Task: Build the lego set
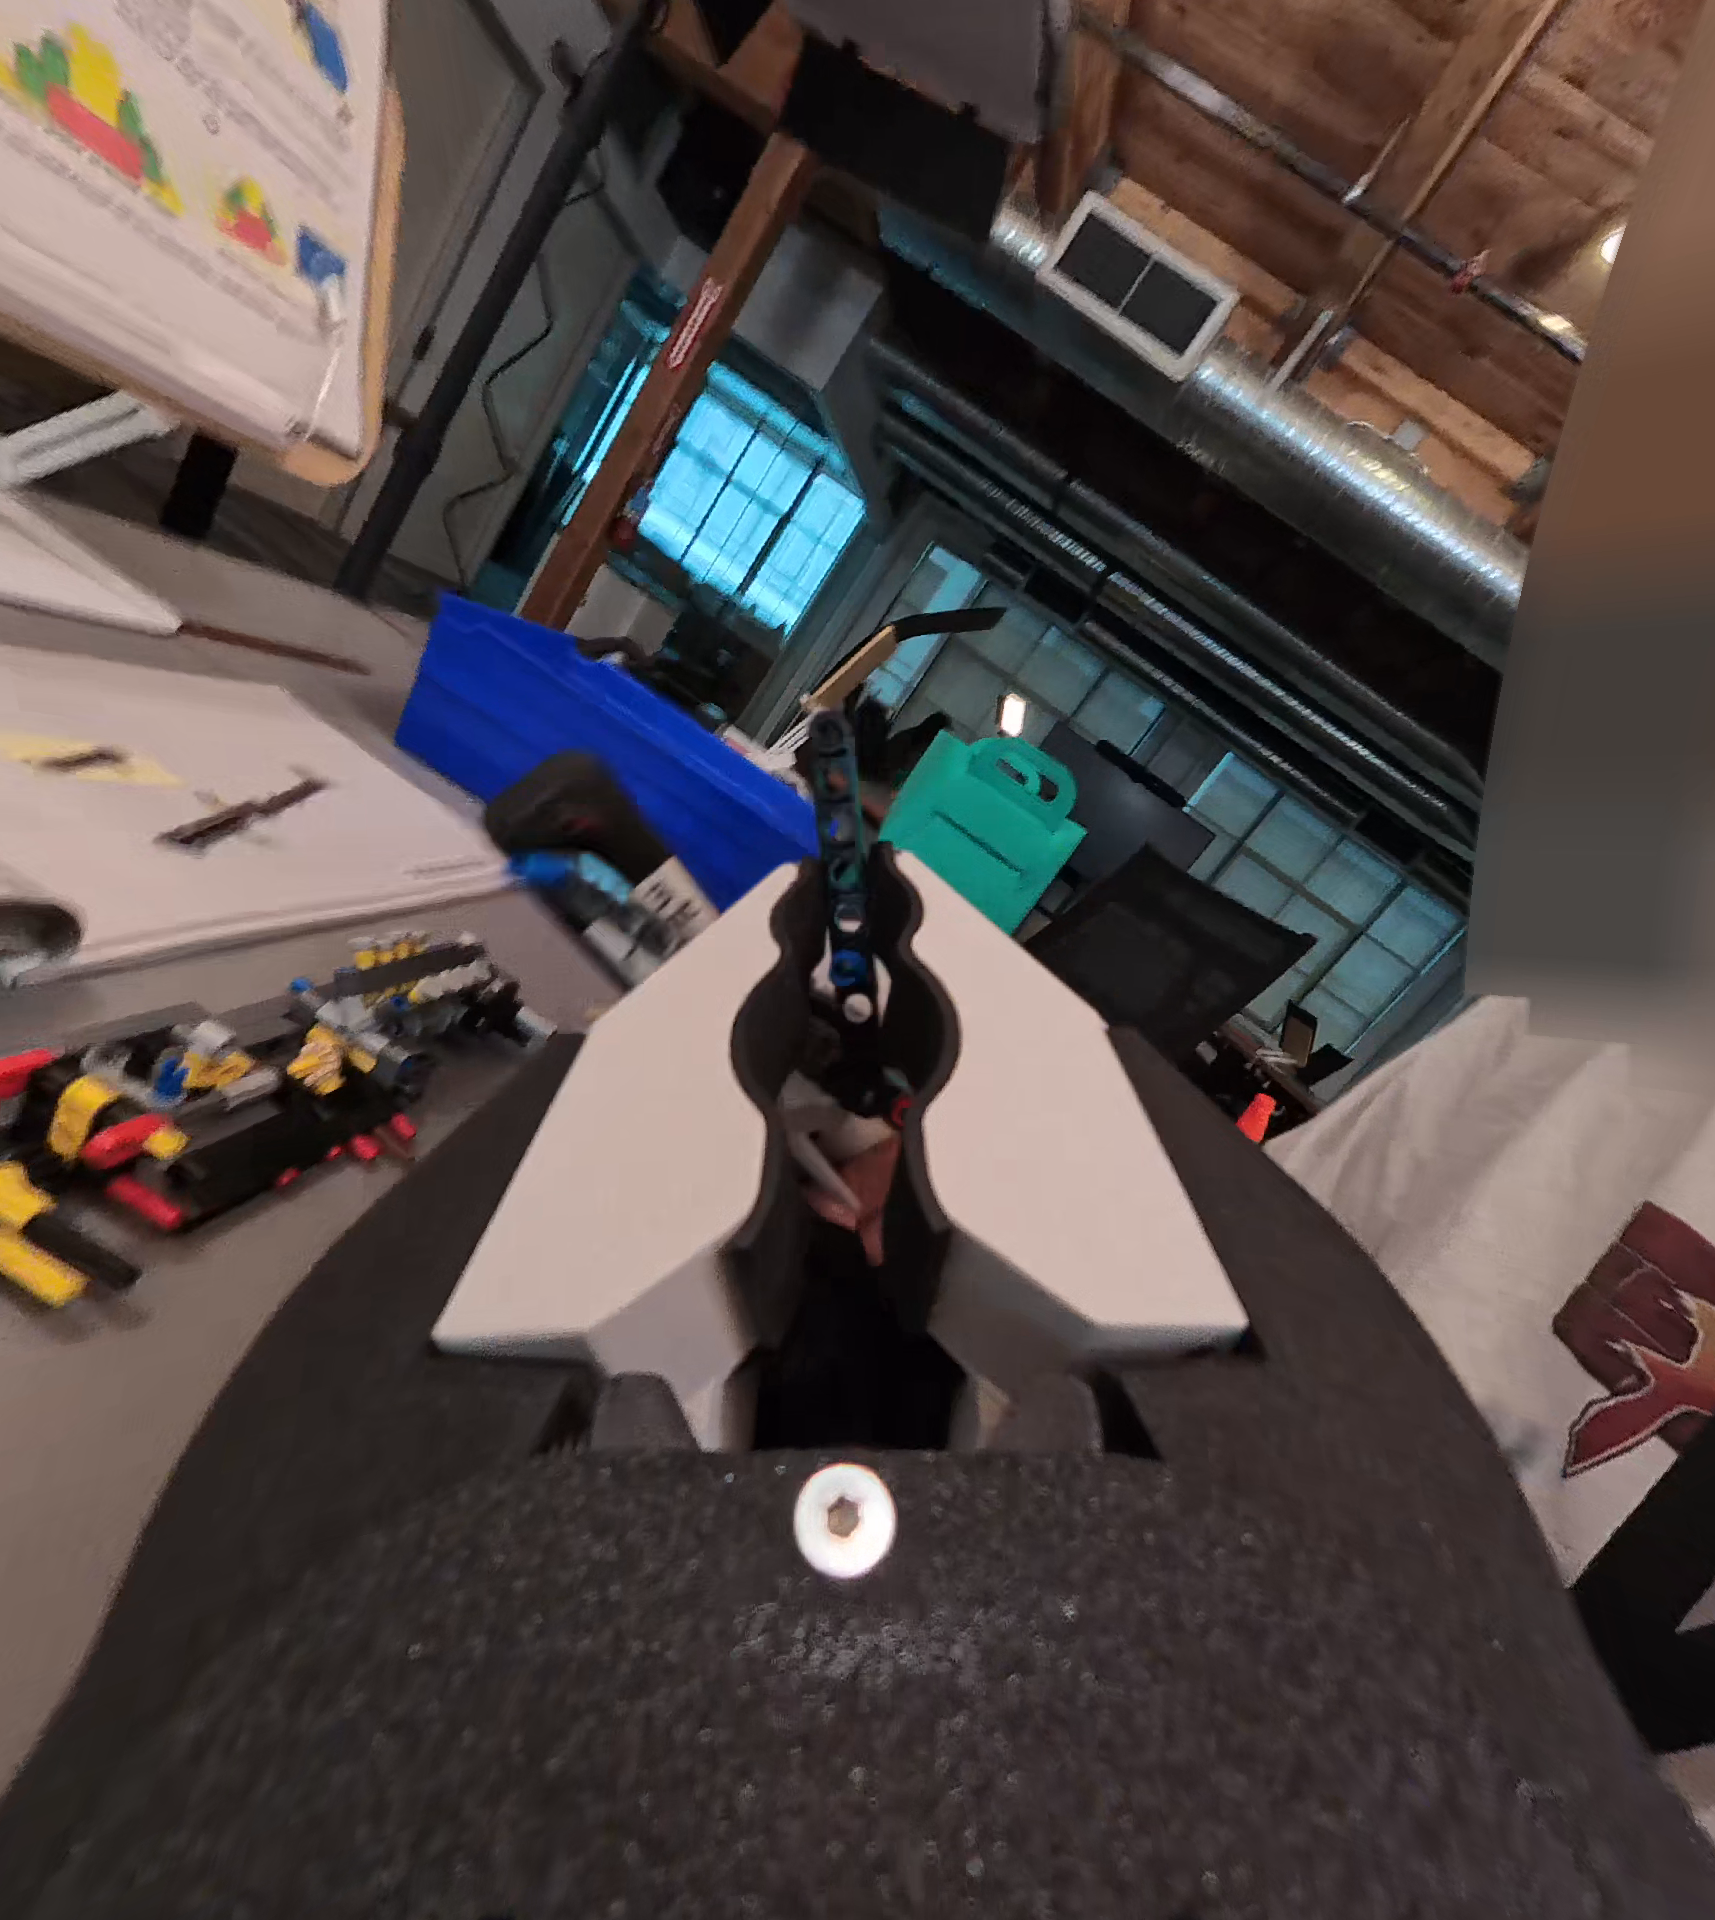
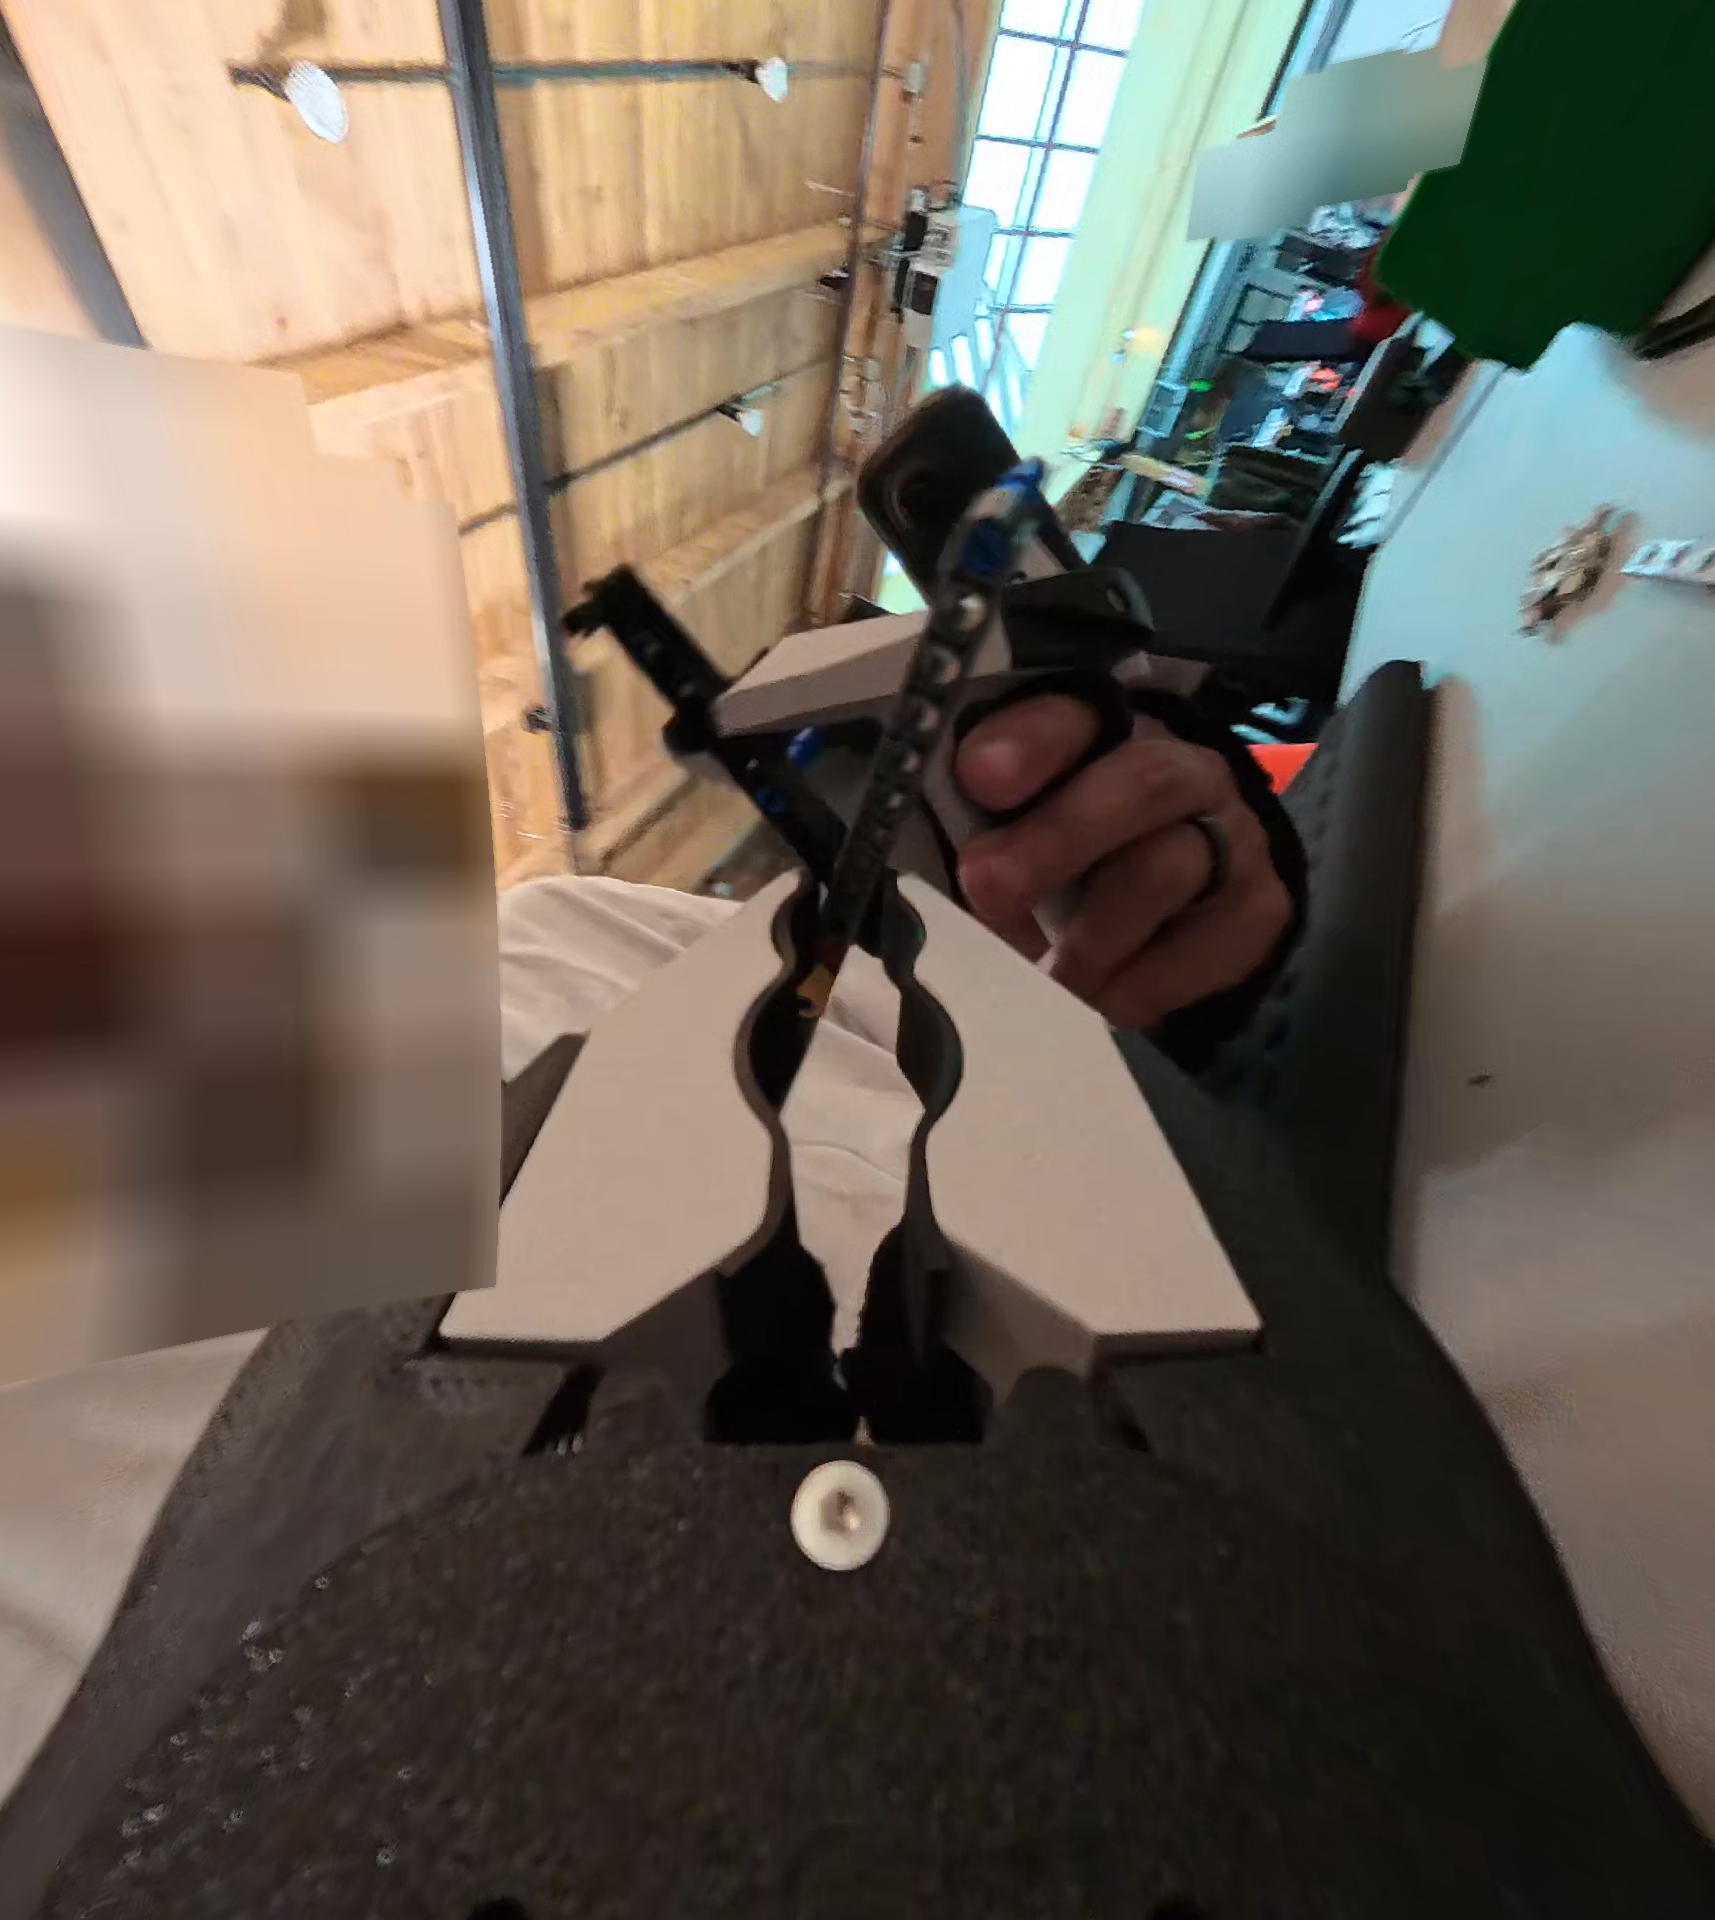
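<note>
In the left wrist view my left gripper point(image 1: 845, 878) is shut on a short black lego beam point(image 1: 837, 800) with holes and blue pins; the beam sticks out past the fingertips, raised above the table. In the right wrist view my right gripper point(image 2: 848, 909) is shut on a long black lego beam point(image 2: 900, 748) with a blue pin at its far end and a small yellow part near the pads. Beyond it a hand point(image 2: 1113, 852) holds the left gripper point(image 2: 728, 727), whose short black beam point(image 2: 650, 644) crosses close behind the long one. Whether the two beams touch is hidden.
A partly built black, yellow and red lego assembly point(image 1: 167, 1112) lies on the grey table point(image 1: 53, 1455) at the left. Behind it are white instruction sheets point(image 1: 188, 790), a blue bin point(image 1: 562, 717) and a teal box point(image 1: 978, 842). A person's white shirt point(image 1: 1435, 1195) is at the right. Both grippers' tips are close together, under 4 cm apart.
</note>
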Tool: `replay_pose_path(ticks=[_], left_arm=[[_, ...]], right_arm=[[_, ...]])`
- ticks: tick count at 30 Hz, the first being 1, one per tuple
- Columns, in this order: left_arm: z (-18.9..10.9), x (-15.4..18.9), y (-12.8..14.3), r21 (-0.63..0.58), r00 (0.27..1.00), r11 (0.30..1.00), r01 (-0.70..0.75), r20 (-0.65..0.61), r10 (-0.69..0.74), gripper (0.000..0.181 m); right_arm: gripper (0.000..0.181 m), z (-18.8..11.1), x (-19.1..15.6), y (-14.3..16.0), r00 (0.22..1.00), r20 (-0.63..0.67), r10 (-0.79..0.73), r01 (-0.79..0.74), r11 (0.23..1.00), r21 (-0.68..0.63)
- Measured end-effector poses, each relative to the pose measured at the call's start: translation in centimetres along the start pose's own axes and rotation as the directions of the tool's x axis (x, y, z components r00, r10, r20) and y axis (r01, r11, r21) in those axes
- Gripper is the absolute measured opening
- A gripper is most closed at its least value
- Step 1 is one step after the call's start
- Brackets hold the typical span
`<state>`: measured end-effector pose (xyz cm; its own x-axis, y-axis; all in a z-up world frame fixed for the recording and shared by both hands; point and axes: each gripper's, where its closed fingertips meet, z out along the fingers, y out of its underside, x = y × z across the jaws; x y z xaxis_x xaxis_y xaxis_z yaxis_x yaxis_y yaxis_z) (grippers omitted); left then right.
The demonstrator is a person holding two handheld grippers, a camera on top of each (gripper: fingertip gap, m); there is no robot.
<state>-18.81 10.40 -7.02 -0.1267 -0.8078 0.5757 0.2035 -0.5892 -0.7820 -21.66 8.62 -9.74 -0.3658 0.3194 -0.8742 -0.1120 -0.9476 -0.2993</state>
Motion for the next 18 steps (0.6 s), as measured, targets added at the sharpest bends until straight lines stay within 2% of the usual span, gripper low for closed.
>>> replay_pose_path(ticks=[1,4,6,7,9,11,15,17,18], left_arm=[[-0.1,-0.9,0.3,-0.027,0.998,0.999,0.04,0.043,-0.039,0.006],[-0.1,-2.5,1.3,-0.044,0.969,0.972,0.233,0.096,-0.228,0.007],[0.1,-2.2,1.4,-0.047,0.953,0.953,0.3,0.049,-0.298,0.008],[0.0,-2.3,1.3,-0.05,0.953,0.952,0.302,0.043,-0.3,0.01],[-0.8,-2.8,0.7,-0.035,0.959,0.959,0.281,0.05,-0.279,0.027],[-1.6,-3.6,1.0,-0.068,0.969,0.969,0.239,0.078,-0.234,0.03],[-1.2,-2.1,3.4,-0.249,0.989,0.958,0.144,0.003,-0.148,0.029],[-1.0,-2.1,3.9,-0.287,0.996,0.954,0.086,-0.003,-0.091,0.01],[-0.9,-2.1,4.0,-0.295,0.997,0.952,0.074,-0.01,-0.08,0.009]], right_arm=[[0.007,-0.3,0.5,-0.1,0.996,-0.071,-0.053,0.053,0.999,-0.003],[0.007,-1.8,2.3,-0.3,0.905,-0.312,-0.289,0.265,0.957,-0.115],[0.006,-2.2,2.4,-0.3,0.859,-0.357,-0.368,0.33,0.93,-0.162],[0.006,-2.4,2.5,-0.4,0.845,-0.375,-0.382,0.345,0.924,-0.163],[0.006,-2.6,2.1,-0.9,0.851,-0.362,-0.38,0.362,0.924,-0.121],[0.006,-2.7,1.7,-1.0,0.862,-0.345,-0.371,0.36,0.928,-0.097],[0.006,-2.7,1.7,-0.8,0.878,-0.328,-0.348,0.339,0.937,-0.086],[0.006,-2.4,1.9,-0.5,0.872,-0.328,-0.363,0.345,0.932,-0.114],[0.006,-2.3,1.9,-0.4,0.864,-0.334,-0.378,0.356,0.926,-0.126]])
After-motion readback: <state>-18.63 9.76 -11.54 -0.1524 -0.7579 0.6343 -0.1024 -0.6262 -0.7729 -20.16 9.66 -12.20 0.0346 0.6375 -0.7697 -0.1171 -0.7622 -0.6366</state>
